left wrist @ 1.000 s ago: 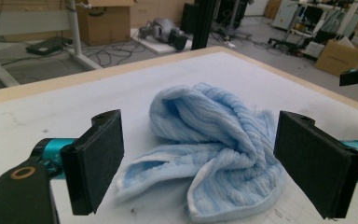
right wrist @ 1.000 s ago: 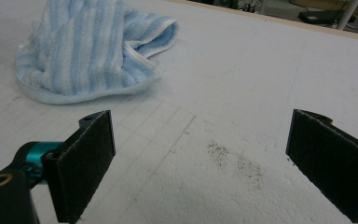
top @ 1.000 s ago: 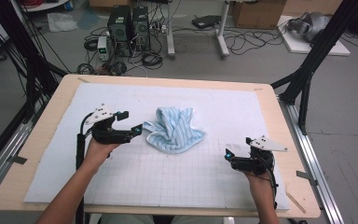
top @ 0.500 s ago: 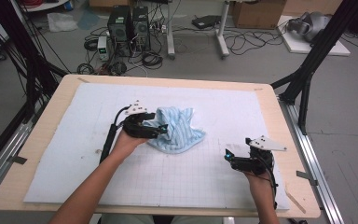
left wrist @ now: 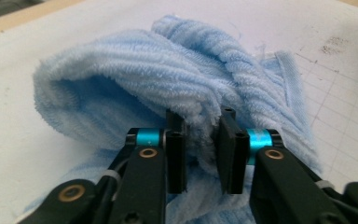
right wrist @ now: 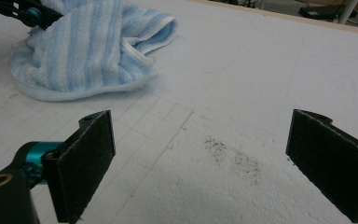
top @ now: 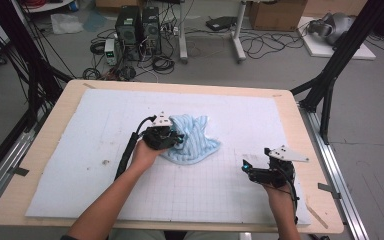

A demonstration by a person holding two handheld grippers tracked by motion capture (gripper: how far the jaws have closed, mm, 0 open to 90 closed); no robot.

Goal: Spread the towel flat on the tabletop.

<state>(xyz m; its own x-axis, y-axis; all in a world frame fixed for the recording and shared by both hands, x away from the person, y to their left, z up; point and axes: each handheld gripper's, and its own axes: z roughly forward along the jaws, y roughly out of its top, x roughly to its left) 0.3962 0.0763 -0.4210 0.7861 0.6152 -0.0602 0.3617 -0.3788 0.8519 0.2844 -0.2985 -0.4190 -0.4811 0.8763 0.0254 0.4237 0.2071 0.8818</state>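
A crumpled light-blue striped towel [top: 192, 140] lies bunched in a heap near the middle of the bench [top: 45, 165], on a white gridded mat [top: 240, 120] that covers most of the wooden top. The left tool [top: 176, 140], which a second ago sat apart from the cloth to its left, has moved in against the towel's left side, and its jaws have just been closing; in the left gripper view a raised fold of terry [left wrist: 200, 126] sits squeezed between the two black pads [left wrist: 175, 154], so the left tool [left wrist: 199, 149] now looks clamped on the towel. That suggests the grasp is made and the cloth is ready to be lifted or pulled open. The right tool [top: 247, 167] has kept its place near the front right of the mat, well apart from the towel, its jaws spread wide with only bare mat between them in the right gripper view [right wrist: 200, 154], where the towel [right wrist: 88, 46] lies farther off. Around the heap the mat is bare on every side, with plenty of room toward the far edge and to the right. The towel's white-hemmed edge [right wrist: 142, 44] faces the right tool. The mat's front right corner and the bench edge lie just beside the right hand [top: 280, 197].
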